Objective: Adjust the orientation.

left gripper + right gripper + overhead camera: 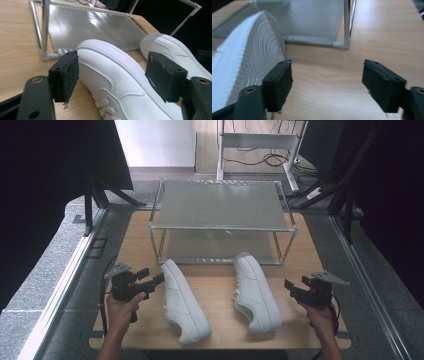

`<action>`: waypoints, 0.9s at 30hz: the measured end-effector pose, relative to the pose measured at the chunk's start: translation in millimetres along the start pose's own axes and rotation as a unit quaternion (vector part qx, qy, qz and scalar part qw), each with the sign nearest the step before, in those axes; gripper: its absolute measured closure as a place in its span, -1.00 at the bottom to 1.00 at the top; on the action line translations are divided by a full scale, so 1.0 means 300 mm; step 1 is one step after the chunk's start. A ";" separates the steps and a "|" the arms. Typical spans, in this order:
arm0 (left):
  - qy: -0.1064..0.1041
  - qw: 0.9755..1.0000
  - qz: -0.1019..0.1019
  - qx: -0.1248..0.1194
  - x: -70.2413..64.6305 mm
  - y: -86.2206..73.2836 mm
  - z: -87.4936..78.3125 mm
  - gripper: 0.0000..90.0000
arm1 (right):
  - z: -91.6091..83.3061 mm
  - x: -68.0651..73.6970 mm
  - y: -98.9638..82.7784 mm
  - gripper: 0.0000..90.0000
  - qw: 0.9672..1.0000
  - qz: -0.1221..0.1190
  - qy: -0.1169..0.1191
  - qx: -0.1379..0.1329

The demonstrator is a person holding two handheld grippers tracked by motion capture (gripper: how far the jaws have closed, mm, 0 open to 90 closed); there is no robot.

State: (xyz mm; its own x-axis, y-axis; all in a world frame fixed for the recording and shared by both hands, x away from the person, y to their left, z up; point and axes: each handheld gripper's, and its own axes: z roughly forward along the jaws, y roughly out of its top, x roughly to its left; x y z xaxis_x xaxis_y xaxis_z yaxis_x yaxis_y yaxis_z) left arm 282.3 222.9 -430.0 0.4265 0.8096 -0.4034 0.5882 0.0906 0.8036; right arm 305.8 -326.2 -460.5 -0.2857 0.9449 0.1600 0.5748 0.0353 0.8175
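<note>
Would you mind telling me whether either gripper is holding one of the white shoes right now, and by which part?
Nothing is held. The left gripper is open around the left shoe without pressing it; the right gripper is open beside the right shoe.

No readable text, label, brand, number or sign anywhere. White shoes [184, 301] in front of metal rack [220, 205]: plain uppers, no legible marking. Rack shelves: bare.

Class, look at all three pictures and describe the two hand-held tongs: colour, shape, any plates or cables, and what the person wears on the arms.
Both tongs, left and right, are black, each with two blocky jaws faced with worn black pads. Round bolt holes mark the jaw arms. A grey three-cornered plate tops each, and a dark cable trails from the left one. The forearms are bare, with no sleeves in view.
</note>
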 end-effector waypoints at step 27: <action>-0.008 1.000 -0.019 0.004 0.056 -0.009 -0.031 0.39 | 0.022 -0.010 -0.020 -0.32 1.000 0.006 -0.020 0.019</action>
State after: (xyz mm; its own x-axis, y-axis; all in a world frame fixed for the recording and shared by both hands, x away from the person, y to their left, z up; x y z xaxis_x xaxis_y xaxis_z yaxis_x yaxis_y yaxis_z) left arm 281.5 241.6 -434.7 0.4148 0.7957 -0.4414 0.6102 0.1166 0.7836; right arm 308.4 -327.0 -469.5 -0.2476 0.9578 0.1460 0.6064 0.0357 0.7944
